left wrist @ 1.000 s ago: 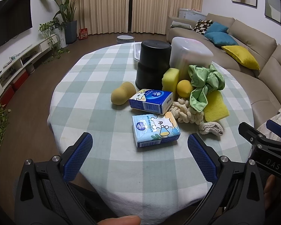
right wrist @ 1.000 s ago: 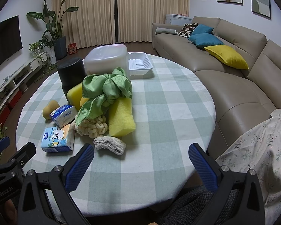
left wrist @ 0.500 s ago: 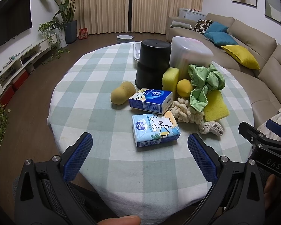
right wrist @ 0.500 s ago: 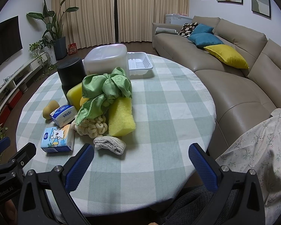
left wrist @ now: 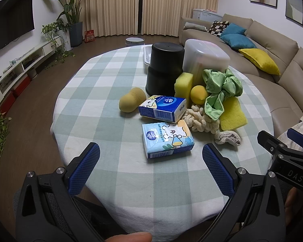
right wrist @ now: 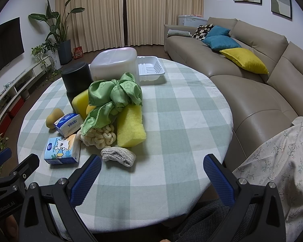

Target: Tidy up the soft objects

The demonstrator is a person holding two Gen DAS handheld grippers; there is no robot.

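Soft objects lie piled on the round checked table: a light blue tissue pack, a dark blue Vinda tissue pack, a tan sponge, a green cloth, yellow sponges, a yellow ball, a cream knit rope and a grey knit piece. My left gripper is open and empty at the near table edge, just short of the light blue pack. My right gripper is open and empty near the grey knit piece.
An upturned black bin, an upturned translucent box and a white tray stand behind the pile. A beige sofa with cushions lies to the right. A TV unit and plants are at the left.
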